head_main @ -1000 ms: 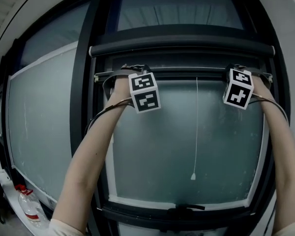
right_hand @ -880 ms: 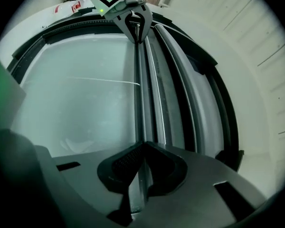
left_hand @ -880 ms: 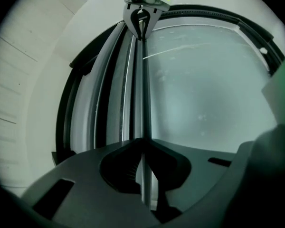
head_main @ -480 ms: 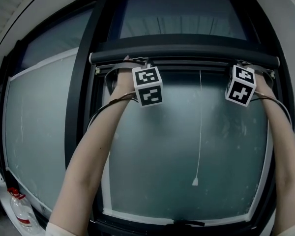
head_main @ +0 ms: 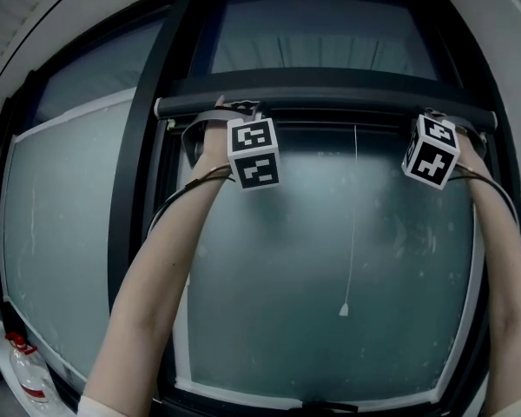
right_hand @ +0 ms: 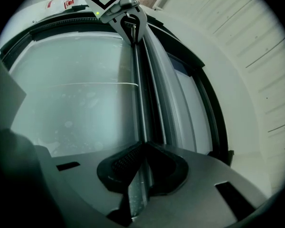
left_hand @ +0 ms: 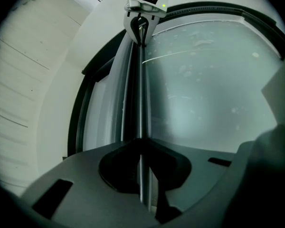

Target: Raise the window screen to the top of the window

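The window screen's thin bottom bar [head_main: 330,123] lies level just under the dark roller housing [head_main: 330,101] at the top of the window. My left gripper [head_main: 232,110] is shut on the bar's left end, its marker cube [head_main: 253,153] below it. My right gripper [head_main: 440,116] is shut on the bar's right end. In the left gripper view the bar [left_hand: 141,94] runs out from the left gripper [left_hand: 141,142] to the right gripper [left_hand: 141,22]. The right gripper view shows the bar [right_hand: 138,94] pinched in the right gripper [right_hand: 143,146]. A white pull cord [head_main: 351,224] hangs from the bar.
The frosted pane [head_main: 330,259] sits in a dark frame with a handle [head_main: 321,406] at its bottom edge. A larger fixed pane [head_main: 61,224] is on the left, a transom pane [head_main: 321,33] above. A plastic bottle [head_main: 26,377] stands low at the left.
Both grippers have carried the bar upward, closing the gap to the roller housing. The cord's end has risen with it.
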Tool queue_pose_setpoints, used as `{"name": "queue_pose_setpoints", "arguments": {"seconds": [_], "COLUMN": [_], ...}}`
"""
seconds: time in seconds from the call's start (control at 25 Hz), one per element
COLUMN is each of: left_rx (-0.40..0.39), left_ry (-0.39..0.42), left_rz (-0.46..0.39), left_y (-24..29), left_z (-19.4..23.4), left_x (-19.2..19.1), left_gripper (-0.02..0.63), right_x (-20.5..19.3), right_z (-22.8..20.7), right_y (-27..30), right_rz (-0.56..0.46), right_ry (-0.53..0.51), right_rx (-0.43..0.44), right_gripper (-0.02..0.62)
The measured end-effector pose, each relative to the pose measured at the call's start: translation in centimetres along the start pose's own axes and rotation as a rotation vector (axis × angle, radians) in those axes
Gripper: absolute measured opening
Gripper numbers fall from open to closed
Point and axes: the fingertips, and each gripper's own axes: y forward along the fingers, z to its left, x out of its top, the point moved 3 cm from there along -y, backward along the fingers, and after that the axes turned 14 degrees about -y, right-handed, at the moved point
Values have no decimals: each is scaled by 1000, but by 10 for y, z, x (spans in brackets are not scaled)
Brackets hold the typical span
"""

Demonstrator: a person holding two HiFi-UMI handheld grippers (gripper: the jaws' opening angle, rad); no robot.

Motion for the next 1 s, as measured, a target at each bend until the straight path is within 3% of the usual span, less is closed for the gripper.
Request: {"name": "queue_pose_setpoints", "arguments": {"seconds": [0.08,0.2,0.32,0.44,0.6,0.8,1.0], "left_rx": [30,100,94,44,-87,-192,-244], "left_ry": [-5,-57,-260,-441,-683,-973,-1122], "left_rz": [-2,-23,-114,-141,-113,-99,-74], "left_y": [-2,-15,-32,-46,-69,-130,-233], "left_z": [-1,-4,-12,-39,-100,-188,-294], "left_x": [1,5,8,-1,-24,-44,-55], "left_gripper": [20,17,17,17,17,17,17], "right_x": [-2,-2,-5,-3,6,22,49], "right_z": [1,0,-2,22,77,168,282], "right_y": [-1,-11,-30,-48,-82,-143,-236], "right_rz": [6,-14,-102,-199,-278,-315,-315], "right_ry": [27,207,451,686,853,1006,1167], "right_rx": [-16,-101,-249,-286,-287,-208,-115], "right_gripper": [23,35,34,34,34,34,34]}}
